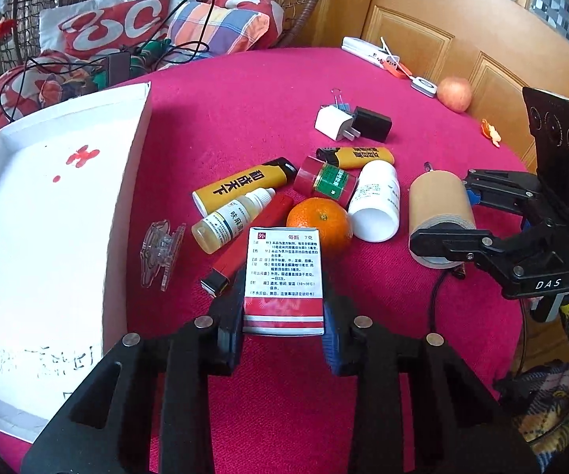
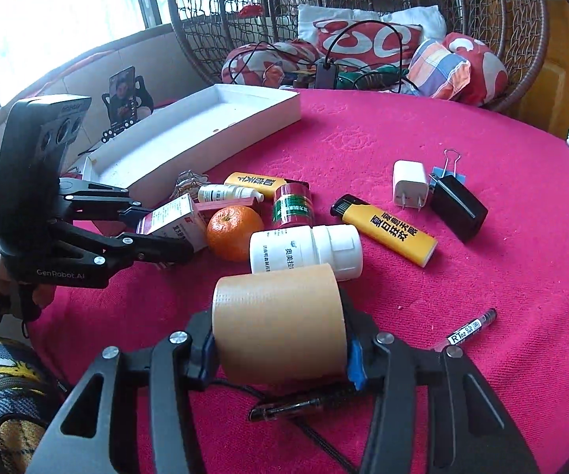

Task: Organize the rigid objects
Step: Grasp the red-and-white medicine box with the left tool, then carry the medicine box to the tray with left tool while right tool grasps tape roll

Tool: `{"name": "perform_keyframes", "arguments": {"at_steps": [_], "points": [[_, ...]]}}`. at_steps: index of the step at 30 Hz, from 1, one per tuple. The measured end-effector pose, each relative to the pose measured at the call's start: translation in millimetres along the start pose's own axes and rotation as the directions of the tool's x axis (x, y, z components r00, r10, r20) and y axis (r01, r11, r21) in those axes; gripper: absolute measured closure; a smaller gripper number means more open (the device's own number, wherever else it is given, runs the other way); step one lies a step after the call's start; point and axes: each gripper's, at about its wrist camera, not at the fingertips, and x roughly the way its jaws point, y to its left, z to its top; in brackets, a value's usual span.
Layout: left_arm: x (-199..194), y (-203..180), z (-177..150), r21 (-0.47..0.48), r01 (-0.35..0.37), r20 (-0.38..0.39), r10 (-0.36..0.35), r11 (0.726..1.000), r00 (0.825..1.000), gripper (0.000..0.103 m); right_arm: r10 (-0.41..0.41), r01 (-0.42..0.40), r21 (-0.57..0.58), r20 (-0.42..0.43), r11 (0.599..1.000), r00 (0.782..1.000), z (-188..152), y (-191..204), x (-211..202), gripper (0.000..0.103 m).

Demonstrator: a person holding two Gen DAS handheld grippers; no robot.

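My left gripper [image 1: 284, 328] is shut on a red-and-white medicine box [image 1: 283, 276], held just above the pink cloth; it also shows in the right wrist view [image 2: 173, 219]. My right gripper [image 2: 280, 351] is shut on a brown tape roll [image 2: 278, 322], which also shows in the left wrist view [image 1: 440, 213]. A white tray [image 1: 47, 237] lies to the left. In the pile are two yellow lighters [image 1: 245, 185] [image 1: 357, 157], a dropper bottle [image 1: 233, 219], a white pill bottle [image 1: 375, 201], a red-and-green jar [image 1: 323, 179] and a tangerine [image 1: 320, 225].
A clear hair clip [image 1: 162, 252] lies by the tray. White and black chargers [image 1: 335, 122] [image 1: 373, 123] with a binder clip, an apple [image 1: 455, 94] and a power strip [image 1: 371, 53] are farther back. A pen [image 2: 470, 328] lies near my right gripper. Wicker chairs with cushions stand behind.
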Motion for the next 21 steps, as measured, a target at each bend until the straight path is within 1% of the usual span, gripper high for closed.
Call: {"name": "perform_keyframes", "arguments": {"at_steps": [5, 11, 15, 18, 21], "points": [[-21, -3, 5, 0.003, -0.016, 0.068, 0.016, 1.0, 0.998, 0.072, 0.002, -0.001, -0.004, 0.097, 1.0, 0.995, 10, 9, -27, 0.053], [-50, -1, 13, -0.026, -0.035, 0.157, 0.039, 0.999, 0.987, 0.072, 0.01, -0.01, -0.001, 0.221, 1.0, 0.975, 31, 20, -54, 0.053], [-71, 9, 16, -0.06, -0.053, 0.216, 0.065, 0.997, 0.974, 0.072, 0.052, -0.048, -0.022, 0.268, 0.999, 0.962, 45, 29, -64, 0.053], [-85, 20, 16, -0.093, -0.069, 0.251, 0.09, 0.993, 0.964, 0.072, 0.07, -0.059, -0.045, 0.301, 0.997, 0.951, 55, 40, -69, 0.053], [-96, 33, 12, -0.13, -0.081, 0.272, 0.114, 0.988, 0.955, 0.072, 0.097, -0.076, -0.081, 0.309, 0.994, 0.946, 66, 51, -70, 0.053]]}}
